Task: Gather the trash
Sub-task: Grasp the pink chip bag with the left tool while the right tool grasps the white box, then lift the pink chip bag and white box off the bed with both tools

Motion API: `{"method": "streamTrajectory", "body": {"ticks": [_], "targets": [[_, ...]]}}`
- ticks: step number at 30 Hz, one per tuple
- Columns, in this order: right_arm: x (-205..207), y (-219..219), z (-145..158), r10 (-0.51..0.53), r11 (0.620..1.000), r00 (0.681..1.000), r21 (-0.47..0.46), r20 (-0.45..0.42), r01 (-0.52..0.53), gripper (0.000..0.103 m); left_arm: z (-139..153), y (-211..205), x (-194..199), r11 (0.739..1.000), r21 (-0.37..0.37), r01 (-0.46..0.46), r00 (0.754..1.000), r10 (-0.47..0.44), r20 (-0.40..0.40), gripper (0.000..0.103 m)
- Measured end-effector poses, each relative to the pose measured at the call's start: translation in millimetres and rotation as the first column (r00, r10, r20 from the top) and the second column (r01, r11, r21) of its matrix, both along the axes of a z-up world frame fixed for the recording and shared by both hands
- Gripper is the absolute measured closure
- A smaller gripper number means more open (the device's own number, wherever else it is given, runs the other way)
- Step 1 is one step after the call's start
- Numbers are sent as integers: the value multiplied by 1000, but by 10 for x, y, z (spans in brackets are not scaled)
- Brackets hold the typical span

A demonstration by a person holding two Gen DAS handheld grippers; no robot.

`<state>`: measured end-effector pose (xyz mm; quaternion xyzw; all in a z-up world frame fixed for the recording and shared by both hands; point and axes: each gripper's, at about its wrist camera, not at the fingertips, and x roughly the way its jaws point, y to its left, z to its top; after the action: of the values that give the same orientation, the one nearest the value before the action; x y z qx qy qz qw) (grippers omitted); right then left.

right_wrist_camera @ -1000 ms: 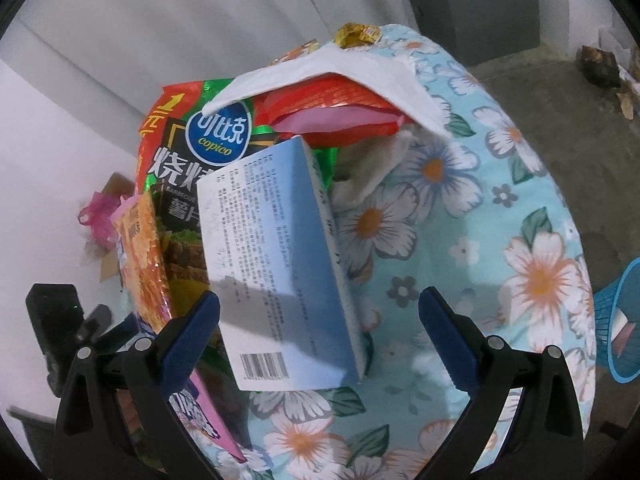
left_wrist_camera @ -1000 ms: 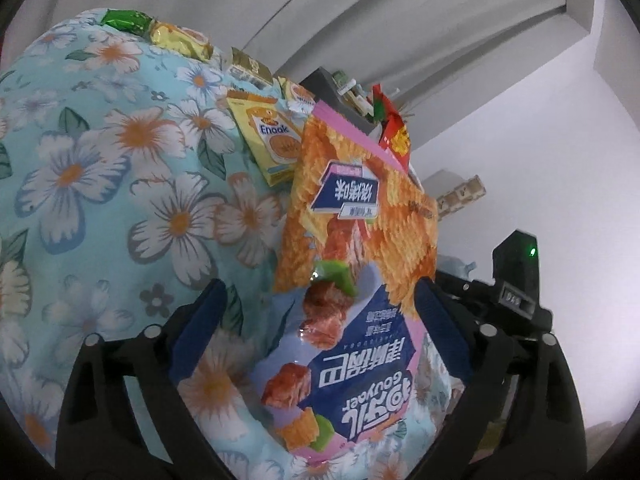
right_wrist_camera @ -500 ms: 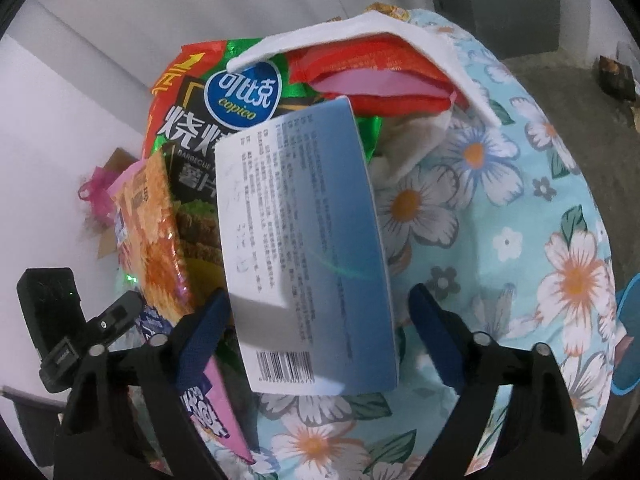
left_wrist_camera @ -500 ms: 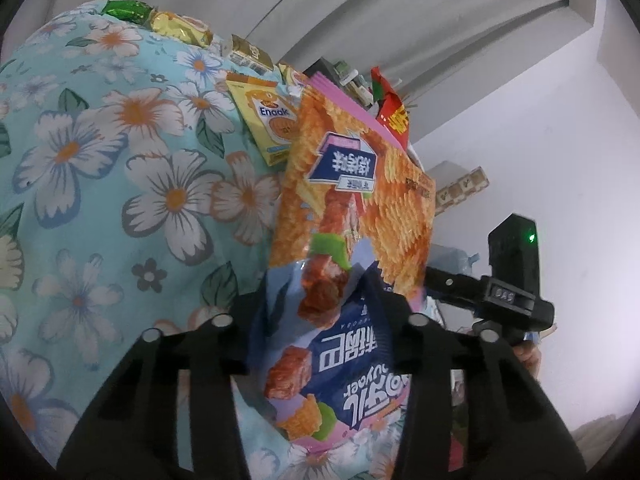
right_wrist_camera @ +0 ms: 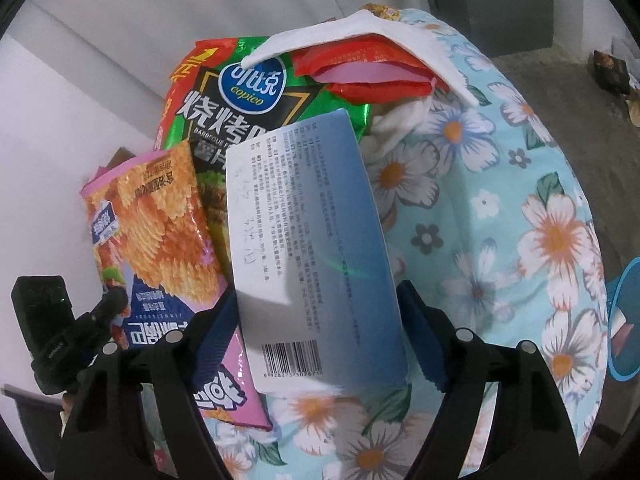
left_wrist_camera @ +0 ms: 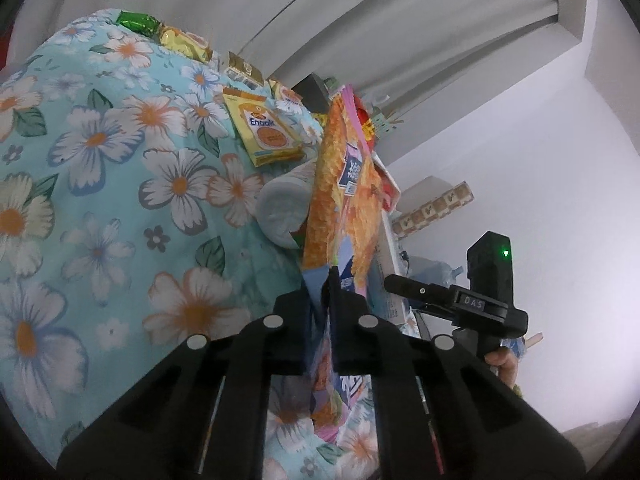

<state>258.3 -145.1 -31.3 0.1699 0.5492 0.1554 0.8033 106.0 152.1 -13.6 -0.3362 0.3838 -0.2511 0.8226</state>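
**Left wrist view: jaws pinched on the orange snack bag, right jaws closing round a box**

Left wrist view: the left gripper (left_wrist_camera: 330, 276) has its jaws drawn together on the lower edge of the orange and pink snack bag (left_wrist_camera: 340, 184), which stands edge-on and rises straight ahead of the fingertips. To the left of the jaws, on the floral tablecloth (left_wrist_camera: 120, 200), lies a crumpled white paper cup (left_wrist_camera: 280, 208) touching the bag's side; farther ahead sit a yellow Enaak packet (left_wrist_camera: 266, 136) and, at the far rim, green and gold wrappers (left_wrist_camera: 160, 32). To the right of the jaws the right gripper (right_wrist_camera: 320, 300) body shows against the wall.

In the right wrist view the right jaws have just been closing, with a pale blue carton (right_wrist_camera: 308, 248) with a barcode between them; the blue pads (right_wrist_camera: 424, 340) sit at or just beside its two long sides, though firm contact cannot be told. Ahead of the carton lies a green Copico barbecue crisp bag (right_wrist_camera: 240, 100), then a red wrapper (right_wrist_camera: 368, 68) under a white tissue (right_wrist_camera: 360, 32). The orange bag lies left of these jaws.
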Motion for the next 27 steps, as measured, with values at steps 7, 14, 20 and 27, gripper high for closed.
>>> {"method": "streamTrajectory", "body": {"ticks": [7,14,20,27], "targets": [[-249,33,-49,16,1000,1000,-20,-9,-16,27,-33,98,-255,999,-29,-12,999,11,-35,101],[-412,137,-70,36,999,999,-20,-22,-36,27,-124,278,-487,997,-52,-51,995,46,-91,102],[-505,283,-90,55,998,998,-38,-29,-56,27,-229,505,-658,993,-56,-108,988,101,-119,102],[-436,499,-139,52,997,998,-51,-38,-54,27,-398,583,-642,989,-59,-132,974,119,-192,95]]}}
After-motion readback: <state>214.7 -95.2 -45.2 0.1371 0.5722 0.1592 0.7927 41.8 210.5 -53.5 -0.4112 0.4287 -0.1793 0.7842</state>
